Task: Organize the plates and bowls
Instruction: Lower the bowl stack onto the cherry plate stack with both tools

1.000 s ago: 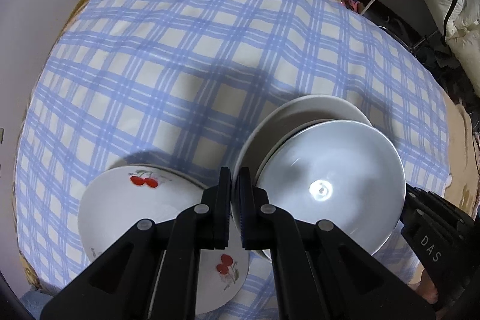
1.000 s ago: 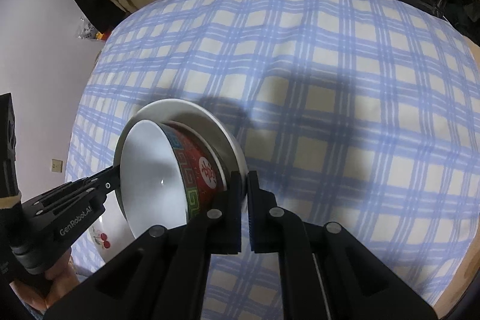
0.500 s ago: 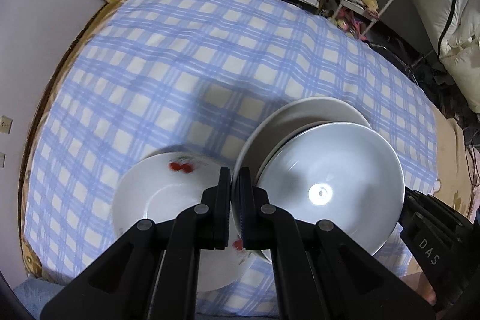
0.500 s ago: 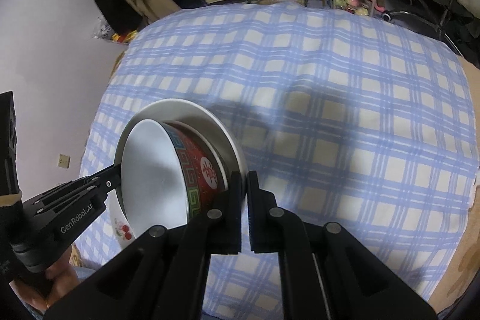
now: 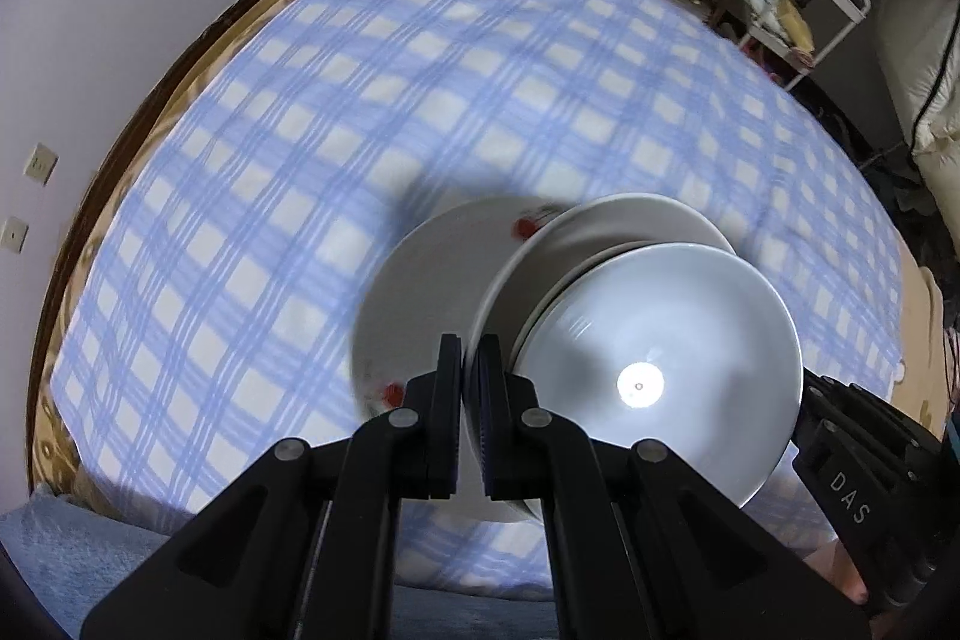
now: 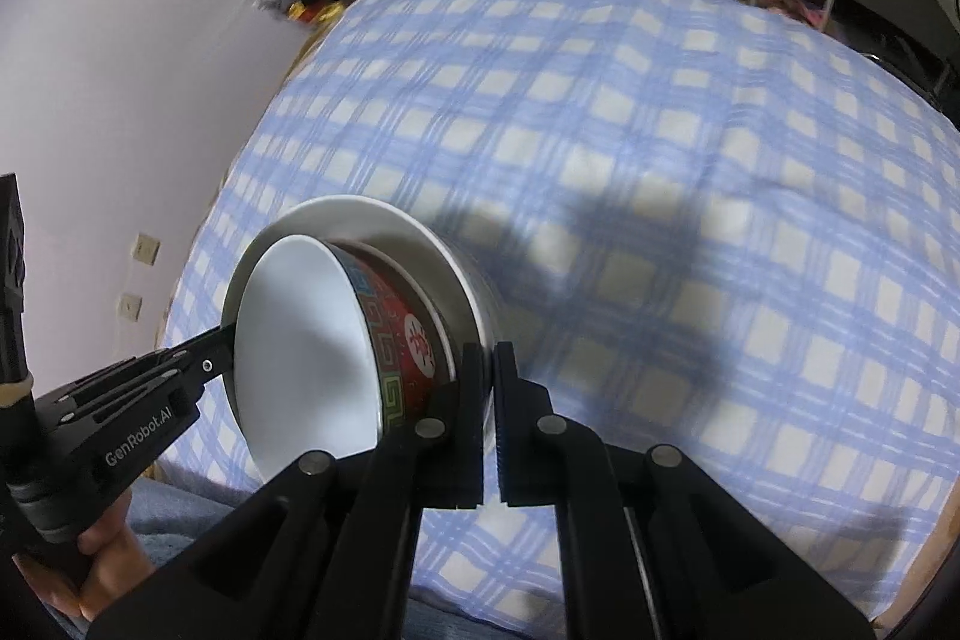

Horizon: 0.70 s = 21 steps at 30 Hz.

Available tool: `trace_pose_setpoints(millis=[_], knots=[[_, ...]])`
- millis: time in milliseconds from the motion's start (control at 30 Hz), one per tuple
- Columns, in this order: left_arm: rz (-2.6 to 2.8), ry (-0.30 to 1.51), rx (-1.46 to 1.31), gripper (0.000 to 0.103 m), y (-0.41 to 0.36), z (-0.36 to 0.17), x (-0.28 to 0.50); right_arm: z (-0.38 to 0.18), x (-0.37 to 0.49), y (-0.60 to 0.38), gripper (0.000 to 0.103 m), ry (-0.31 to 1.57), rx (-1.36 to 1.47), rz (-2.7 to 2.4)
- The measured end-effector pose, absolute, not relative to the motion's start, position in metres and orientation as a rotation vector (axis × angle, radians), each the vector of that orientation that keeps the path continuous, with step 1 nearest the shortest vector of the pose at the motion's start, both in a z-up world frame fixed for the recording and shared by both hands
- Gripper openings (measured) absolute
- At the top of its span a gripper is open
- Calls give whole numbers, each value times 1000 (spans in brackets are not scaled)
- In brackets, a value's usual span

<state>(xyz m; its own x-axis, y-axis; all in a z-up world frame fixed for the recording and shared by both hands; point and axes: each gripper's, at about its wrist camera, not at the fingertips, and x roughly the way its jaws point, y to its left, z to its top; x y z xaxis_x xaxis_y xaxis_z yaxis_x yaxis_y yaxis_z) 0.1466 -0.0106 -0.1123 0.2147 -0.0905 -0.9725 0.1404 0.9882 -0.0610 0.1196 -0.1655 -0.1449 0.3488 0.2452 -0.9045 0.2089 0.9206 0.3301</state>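
A white plate [image 5: 606, 232] carrying a red-patterned, white-lined bowl [image 6: 396, 340] is held tilted above the cloth. A cherry-printed plate [image 5: 432, 280] is seen flat beneath it.

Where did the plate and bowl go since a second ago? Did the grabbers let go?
No. Both grippers, left and right, lifted the white plate carrying the red bowl higher, so more of the checked tablecloth shows. The stack swung over the cherry plate, which was at its left side. Unchanged: both fingers stay clamped on the plate's rim, bowl on top, cherry plate on the table.
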Motion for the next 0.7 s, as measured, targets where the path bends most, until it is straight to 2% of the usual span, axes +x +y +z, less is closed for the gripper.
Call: trace_pose_setpoints(millis=[200,500,700], knots=[[-139,1390,-2,3,11,-142,147,-175,123,-144,8,1270,423,45],[-151,1370,-14,5,10,-143,152,-173,130,-145,8,1266,401,66],[-127,1329,35,16,11,-131,147,-166,126,-146,8,1235,392,65]])
